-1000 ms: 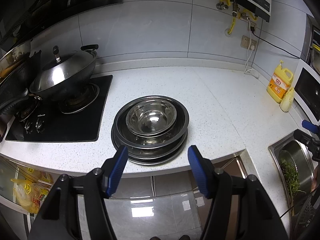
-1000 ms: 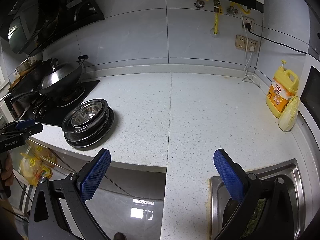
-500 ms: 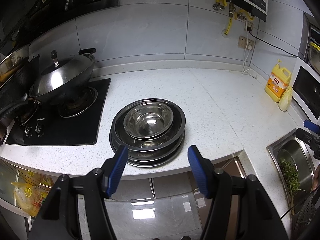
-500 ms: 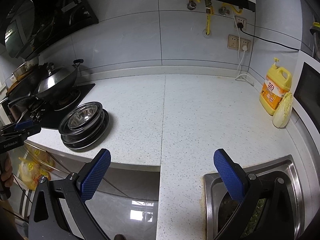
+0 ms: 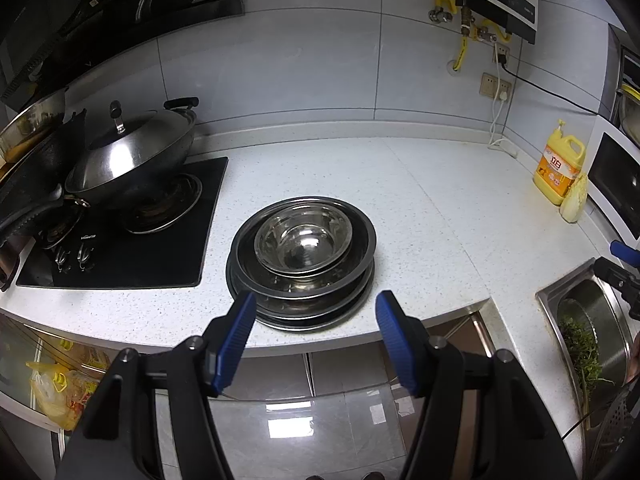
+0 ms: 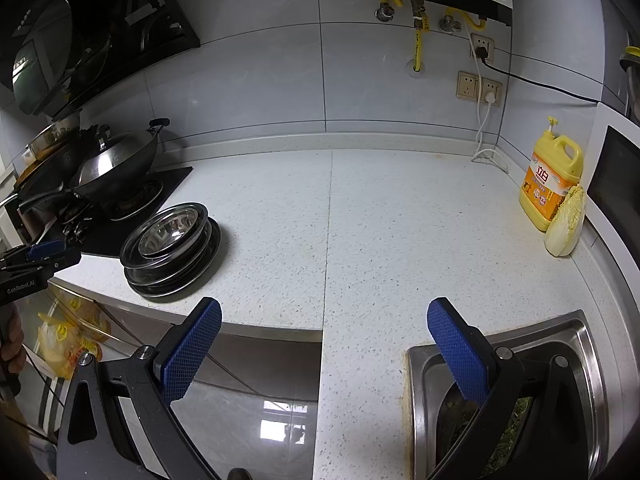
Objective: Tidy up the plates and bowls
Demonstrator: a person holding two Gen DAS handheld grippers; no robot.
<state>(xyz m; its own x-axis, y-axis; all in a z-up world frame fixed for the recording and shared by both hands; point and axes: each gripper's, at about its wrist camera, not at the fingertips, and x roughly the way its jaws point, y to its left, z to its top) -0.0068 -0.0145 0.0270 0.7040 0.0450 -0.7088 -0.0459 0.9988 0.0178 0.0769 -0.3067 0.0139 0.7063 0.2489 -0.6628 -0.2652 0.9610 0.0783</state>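
I am holding my left claw [image 5: 312,340] open and empty, hanging off the front edge of the desk [image 5: 420,208] just short of the stack of steel plates [image 5: 304,304], so its jaws are lining up with the rim. A small bowl [image 5: 303,242] is sitting nested on top, which is keeping the pile compact beside the stove [image 5: 120,248]. I am keeping my right claw [image 6: 324,344] open too, gripping nothing, well apart over the bare desk near the sink [image 6: 580,344], probably leaving that open stretch free for whatever I am going to set down.
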